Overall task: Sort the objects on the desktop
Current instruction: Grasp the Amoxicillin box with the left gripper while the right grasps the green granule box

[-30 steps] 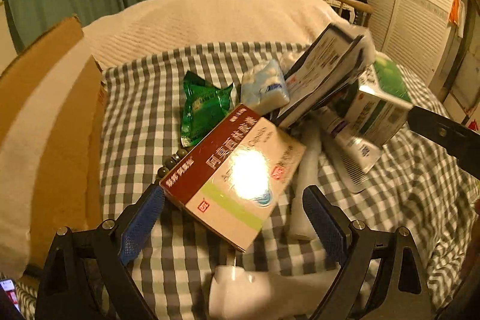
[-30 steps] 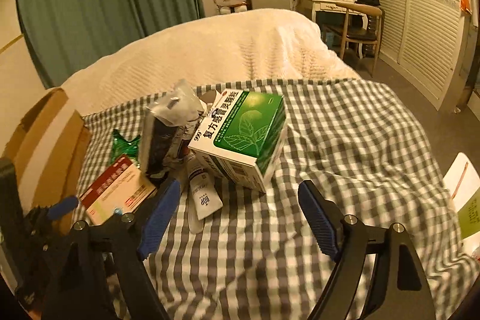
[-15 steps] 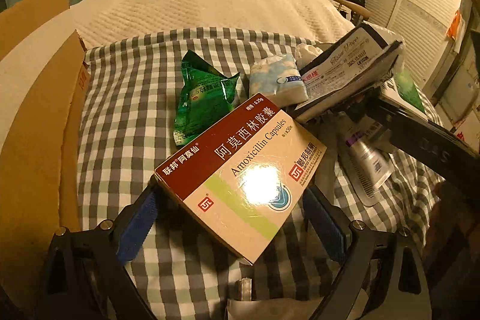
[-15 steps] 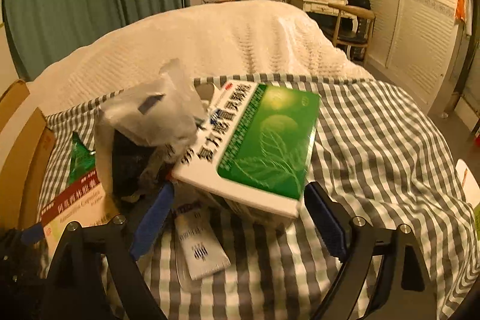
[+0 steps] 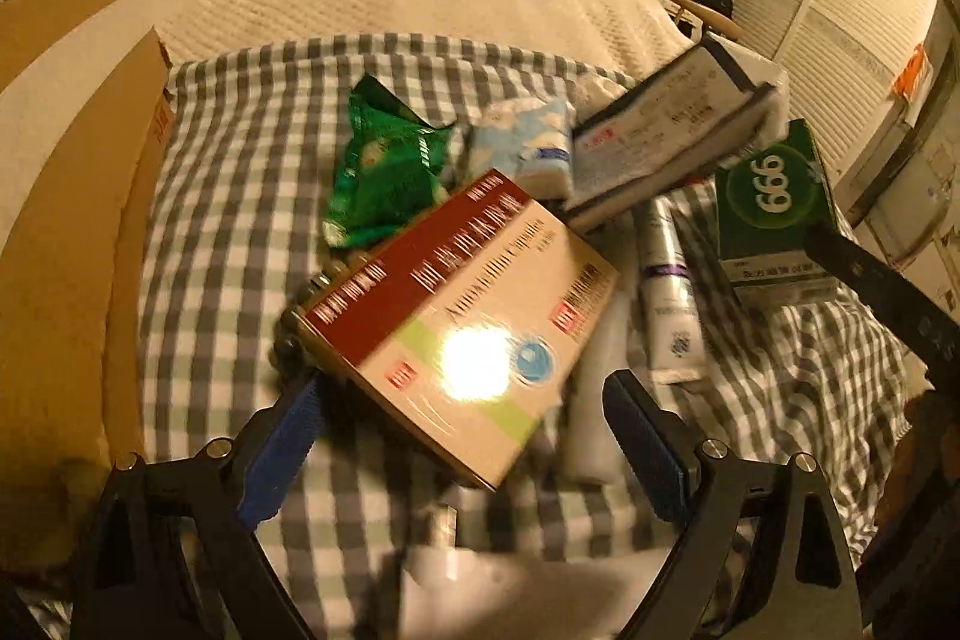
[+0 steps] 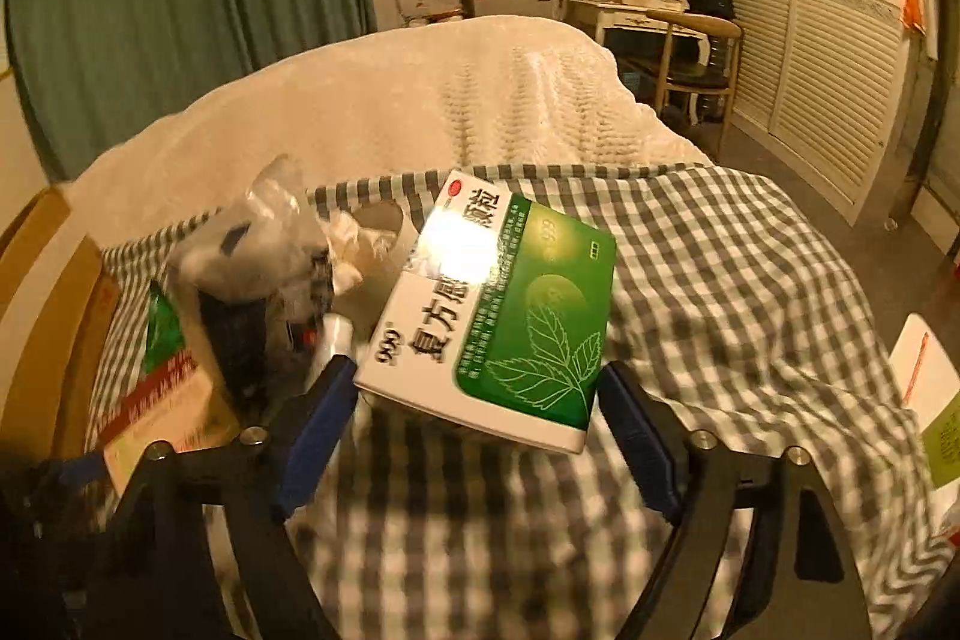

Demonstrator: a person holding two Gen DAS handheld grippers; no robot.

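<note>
On the bed (image 6: 750, 292), under a checked cloth (image 5: 240, 172), lies a heap of small goods. Nearest the left hand-held gripper (image 5: 462, 436): a red-and-cream box (image 5: 456, 304), tilted, one corner down by the left pad, glare on its face. Jaws spread wide on either side of that box; right pad clearly apart from it, left pad close at the corner, contact there impossible to tell. Behind the box: a green packet (image 5: 384, 172), a pale blue tissue pack (image 5: 528, 142), a flat white pouch (image 5: 666, 130) propped up at a slant, a white tube (image 5: 666, 292) lying lengthwise beside the box, and dark beads (image 5: 288, 334) peeping out at the box's left edge. Further right, seen end-on, stands a green box (image 6: 516, 316). At the left edge, a cardboard carton (image 5: 66, 232) just beside the cloth. From the right wrist view, the green box sits slanted between the pads of the right hand-held gripper (image 6: 480, 436), leaf print upward, glare on its white part. Jaws closing on it; both pads close at its near corners, no firm press visible. Left of it, a crumpled clear bag (image 6: 270, 244) with dark contents. Much motion blur in both views.
</note>
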